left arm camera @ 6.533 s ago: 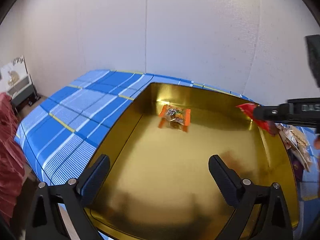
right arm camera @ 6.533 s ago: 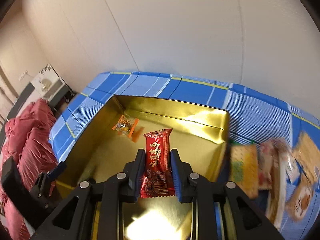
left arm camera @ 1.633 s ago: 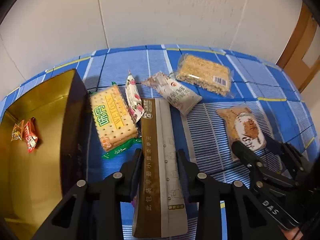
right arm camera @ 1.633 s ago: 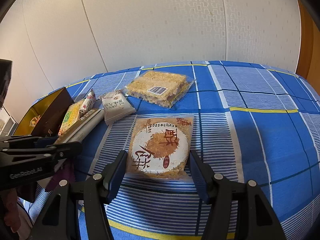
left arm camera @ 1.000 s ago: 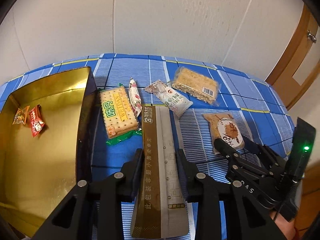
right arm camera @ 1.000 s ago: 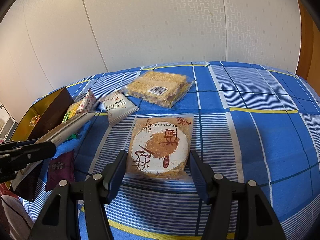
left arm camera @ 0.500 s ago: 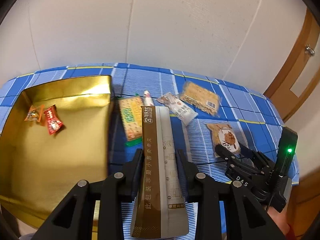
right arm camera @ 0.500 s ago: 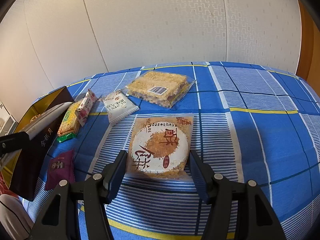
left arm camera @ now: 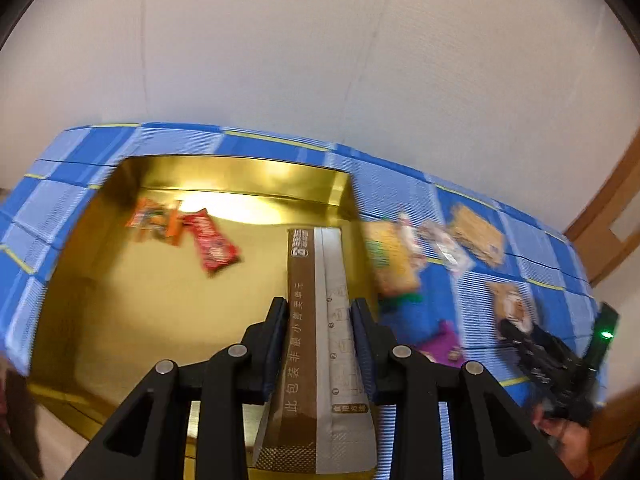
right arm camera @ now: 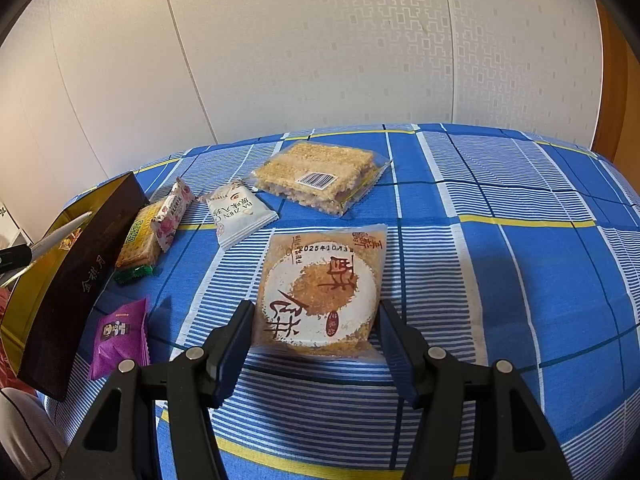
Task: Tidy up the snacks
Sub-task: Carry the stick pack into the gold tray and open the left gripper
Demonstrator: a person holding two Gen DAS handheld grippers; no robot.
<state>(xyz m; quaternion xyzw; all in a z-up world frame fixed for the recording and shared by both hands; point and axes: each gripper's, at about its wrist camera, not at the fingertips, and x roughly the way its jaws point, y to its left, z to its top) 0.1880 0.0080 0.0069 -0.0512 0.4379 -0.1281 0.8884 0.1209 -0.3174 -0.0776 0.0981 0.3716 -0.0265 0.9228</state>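
Left wrist view, fingers (left arm camera: 281, 340) pinching long glossy brown-silver packet (left arm camera: 316, 332), right fingers (right arm camera: 236, 340) spread beside crinkly square pastry wrapper (right arm camera: 320, 288).

You see a blue plaid cloth (right arm camera: 520, 200), a white patterned wall (right arm camera: 320, 48), and a brown wooden door frame (left arm camera: 600, 216).

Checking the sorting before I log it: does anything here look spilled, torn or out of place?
Nothing stands out. Two small packets lie loose in the gold box; the other snacks lie flat and intact on the blue cloth.
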